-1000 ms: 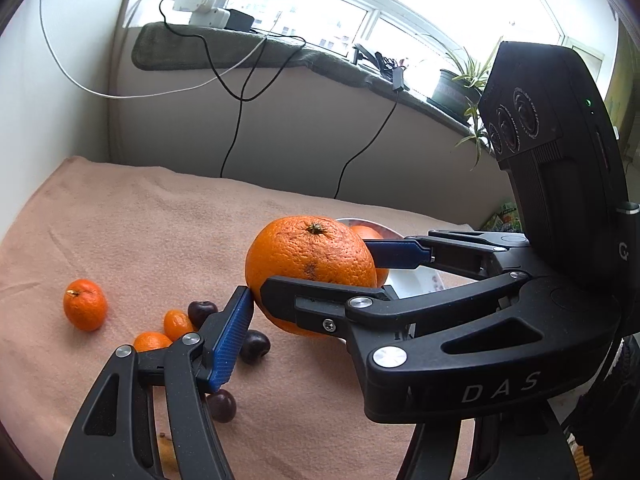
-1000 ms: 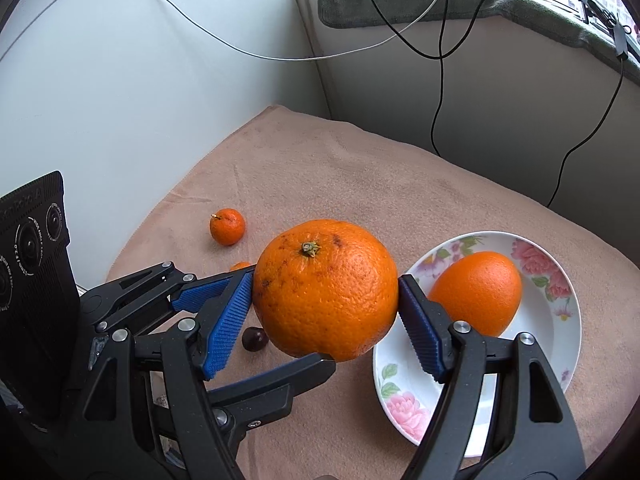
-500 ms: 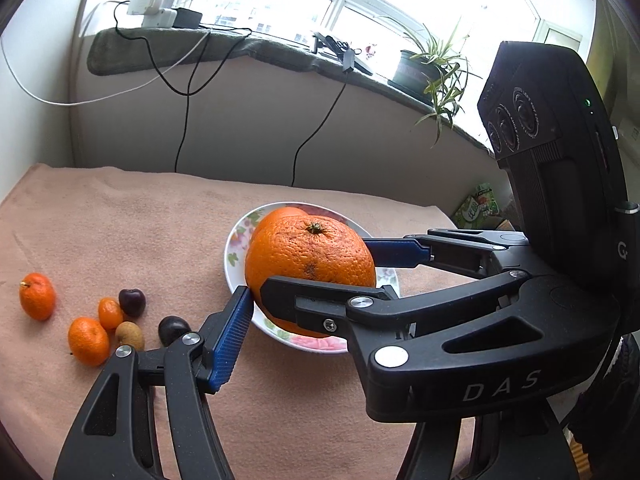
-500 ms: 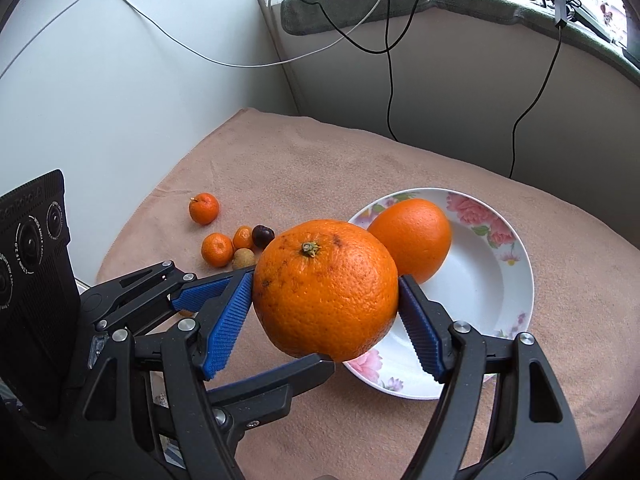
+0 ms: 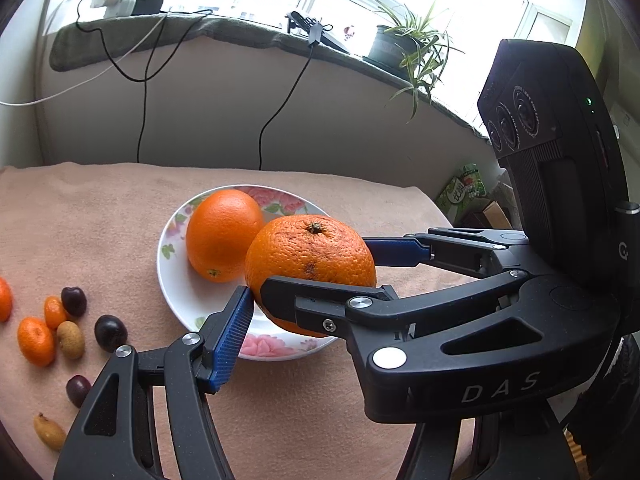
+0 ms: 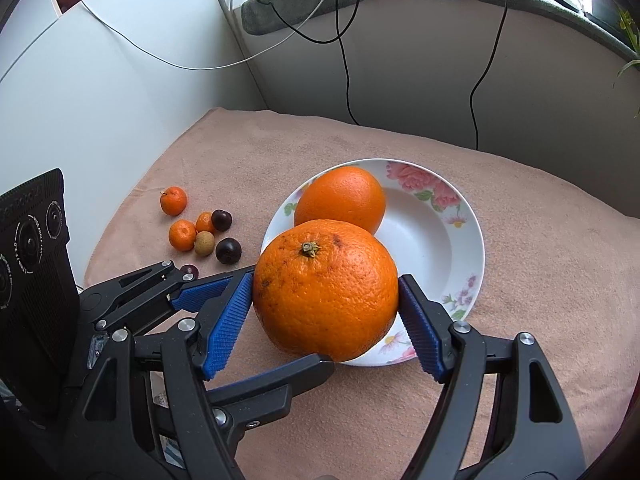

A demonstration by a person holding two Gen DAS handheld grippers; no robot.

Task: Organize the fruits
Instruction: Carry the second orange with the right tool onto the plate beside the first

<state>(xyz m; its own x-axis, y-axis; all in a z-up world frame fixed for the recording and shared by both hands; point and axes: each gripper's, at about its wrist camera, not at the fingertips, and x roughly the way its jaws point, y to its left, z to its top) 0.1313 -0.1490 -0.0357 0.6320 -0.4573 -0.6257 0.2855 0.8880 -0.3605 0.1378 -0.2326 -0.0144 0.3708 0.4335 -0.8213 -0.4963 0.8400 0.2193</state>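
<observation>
**Inspector:** State of the fingers to be recorded first.

**Assessor:** The right gripper (image 6: 324,280) is noted with both blue pads pinching the large orange (image 6: 324,304), one on each flank. The left gripper (image 6: 290,316) is set around the same fruit: one pad tip is seen touching its lower side and the second finger runs beneath it. Both pairs are judged to be clamped on it.

**Inspector:** Position of the fruit?

**Assessor:** It is held clear of the surface (image 6: 360,140), above the near rim of the flowered plate (image 6: 478,240), which stands about mid-surface. A second orange (image 6: 340,198) is already lodged in the plate, just behind.

**Inspector:** What has changed?

**Assessor:** A second ago the orange was held over bare cloth beside the plate. It has since been carried across, with the grip unaltered.

**Inspector:** Consequence for the task?

**Assessor:** Transport is judged nearly complete, with lowering and release outstanding. The small fruits (image 6: 204,228) are still loose towards the surface's left edge, unsorted.
</observation>
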